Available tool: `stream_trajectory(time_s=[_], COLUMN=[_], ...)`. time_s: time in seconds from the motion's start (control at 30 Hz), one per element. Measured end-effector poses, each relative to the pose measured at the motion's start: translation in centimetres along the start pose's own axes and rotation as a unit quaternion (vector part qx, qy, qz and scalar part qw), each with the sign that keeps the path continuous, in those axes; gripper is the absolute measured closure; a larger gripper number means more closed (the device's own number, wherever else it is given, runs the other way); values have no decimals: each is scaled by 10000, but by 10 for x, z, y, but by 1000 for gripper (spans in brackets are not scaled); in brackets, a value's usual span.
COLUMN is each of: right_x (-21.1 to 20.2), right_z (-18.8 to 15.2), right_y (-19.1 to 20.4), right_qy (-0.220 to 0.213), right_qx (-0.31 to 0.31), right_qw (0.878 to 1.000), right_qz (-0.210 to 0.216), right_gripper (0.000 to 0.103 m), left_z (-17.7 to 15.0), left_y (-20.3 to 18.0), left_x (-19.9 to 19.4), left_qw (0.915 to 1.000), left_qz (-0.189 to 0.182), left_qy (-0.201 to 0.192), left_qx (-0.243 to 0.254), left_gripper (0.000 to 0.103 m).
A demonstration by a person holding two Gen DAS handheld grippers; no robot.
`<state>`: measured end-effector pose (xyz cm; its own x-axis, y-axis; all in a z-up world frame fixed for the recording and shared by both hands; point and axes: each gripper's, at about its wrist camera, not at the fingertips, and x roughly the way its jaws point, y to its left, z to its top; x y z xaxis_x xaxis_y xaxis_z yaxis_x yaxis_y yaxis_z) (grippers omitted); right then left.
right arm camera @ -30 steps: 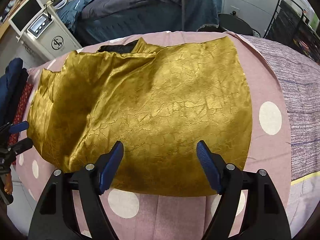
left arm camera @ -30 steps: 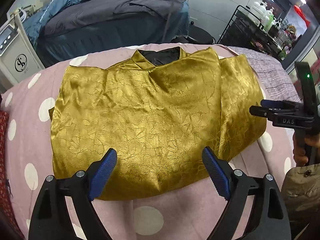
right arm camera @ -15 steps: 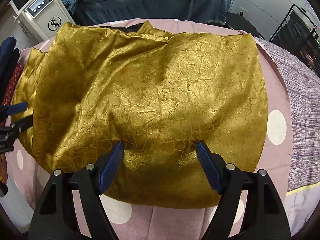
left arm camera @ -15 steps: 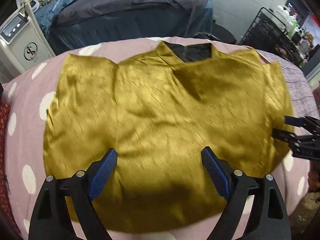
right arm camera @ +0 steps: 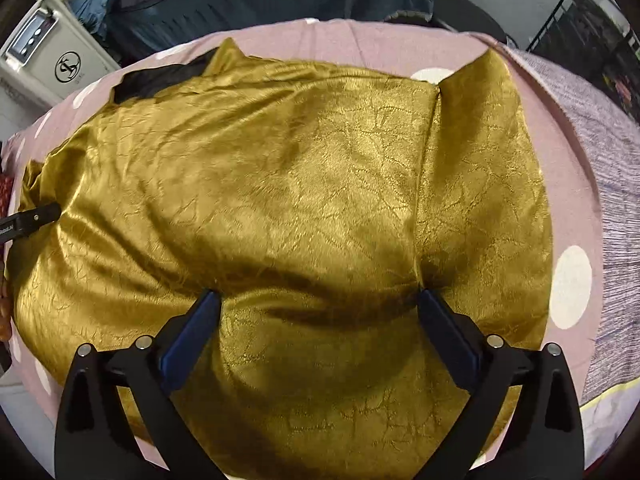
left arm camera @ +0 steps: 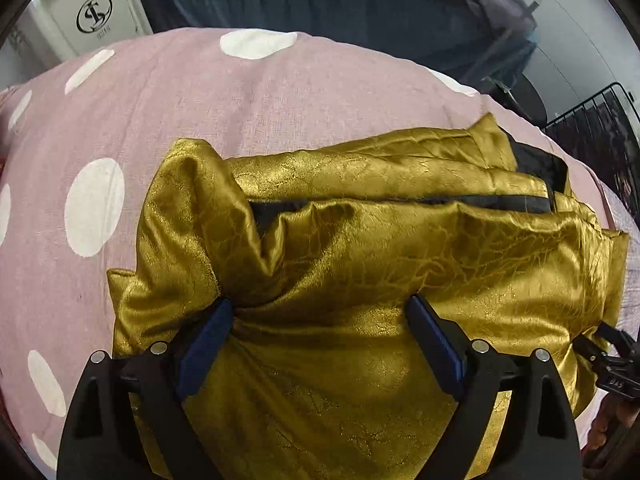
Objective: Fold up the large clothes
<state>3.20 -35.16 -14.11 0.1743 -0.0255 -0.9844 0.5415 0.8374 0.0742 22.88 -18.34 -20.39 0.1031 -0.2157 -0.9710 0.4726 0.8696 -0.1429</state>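
Note:
A shiny gold garment (right arm camera: 304,184) with black lining (left arm camera: 536,164) lies folded on a pink bedcover (left arm camera: 160,112) with white dots. My left gripper (left arm camera: 320,320) points down onto the garment's left end. Its blue pads (left arm camera: 204,344) stand wide apart and the cloth bulges between them, unpinched. My right gripper (right arm camera: 318,300) presses down on the near right part of the garment. Its jaws are opening and gold cloth lies loose between them. Each gripper shows at the edge of the other view: right gripper (left arm camera: 612,356), left gripper (right arm camera: 32,220).
A white machine (left arm camera: 96,12) with a round logo stands beyond the far left of the bed. Behind it is a dark blue bed (left arm camera: 320,0), and a black wire rack (left arm camera: 600,120) at the right. A grey-purple knit blanket (right arm camera: 600,160) covers the bed's right side.
Both grippers have come down onto the garment. The left one moved to the garment's left end and rolled. The right jaws stand wider than before.

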Motion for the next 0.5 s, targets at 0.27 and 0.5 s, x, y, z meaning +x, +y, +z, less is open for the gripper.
stream_trajectory(time_s=[0.27,0.5], right_x=[13,2], right_z=[5,-19], right_y=[1,-8], right_qy=[-100,-162], right_qx=[75,230], right_qw=[9999,9994], right_qz=[13,215], right_gripper=[5,5], left_z=[-4,-13], left_y=[-21,-23], left_x=[9,-9], left_qw=[9980,9973], left_qz=[403,334], left_qy=[-101,-221], left_qx=[470,617], left_gripper=[5,6])
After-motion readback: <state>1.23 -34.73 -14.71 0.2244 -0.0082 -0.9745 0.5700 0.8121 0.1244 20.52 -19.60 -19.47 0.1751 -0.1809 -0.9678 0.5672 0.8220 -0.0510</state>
